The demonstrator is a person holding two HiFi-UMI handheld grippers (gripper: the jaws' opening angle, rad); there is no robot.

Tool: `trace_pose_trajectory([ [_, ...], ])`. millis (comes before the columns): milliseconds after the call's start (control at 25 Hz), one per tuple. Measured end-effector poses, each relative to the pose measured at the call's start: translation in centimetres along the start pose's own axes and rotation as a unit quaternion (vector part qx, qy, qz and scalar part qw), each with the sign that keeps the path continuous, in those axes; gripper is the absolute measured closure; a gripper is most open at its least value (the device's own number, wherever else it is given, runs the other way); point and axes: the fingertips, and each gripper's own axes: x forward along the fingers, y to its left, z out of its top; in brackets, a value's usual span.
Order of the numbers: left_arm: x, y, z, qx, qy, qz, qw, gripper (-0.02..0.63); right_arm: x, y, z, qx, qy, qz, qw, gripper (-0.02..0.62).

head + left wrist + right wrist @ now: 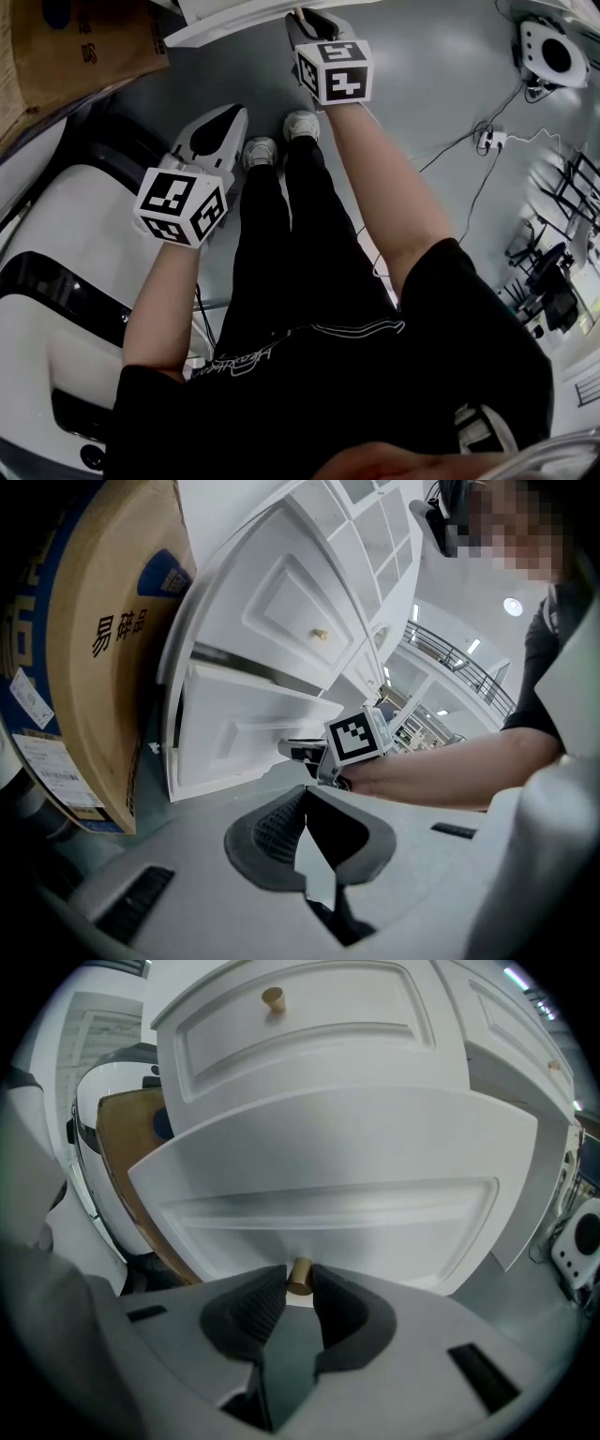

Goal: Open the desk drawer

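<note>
The white lower drawer (337,1204) stands pulled out from the white cabinet. My right gripper (300,1281) is shut on the drawer's small brass knob (300,1274), with a pad on each side of it. The left gripper view shows the open drawer (244,733) from the side, with the right gripper (298,752) at its front. In the head view the right gripper (305,21) reaches the drawer's edge (234,23) at the top. My left gripper (305,799) hangs apart from the drawer, shut with its fingertips touching and nothing between them; in the head view this left gripper (230,117) is at the left.
An upper drawer with its own knob (273,998) stays closed above. A cardboard box (94,667) stands left of the cabinet. A white machine body (56,281) is at my left. Cables and a power strip (492,141) lie on the grey floor at right, chairs (553,281) beyond.
</note>
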Motion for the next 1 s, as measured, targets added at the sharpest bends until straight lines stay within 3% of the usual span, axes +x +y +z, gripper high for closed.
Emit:
trace_pose_trajectory([
  [1000, 1.9, -3.2, -5.7, -0.021, 0.030, -0.014, 0.9992, 0.601, -5.2, 1.1, -4.7, -0.010, -0.008, 0.018, 1.000, 0.503],
])
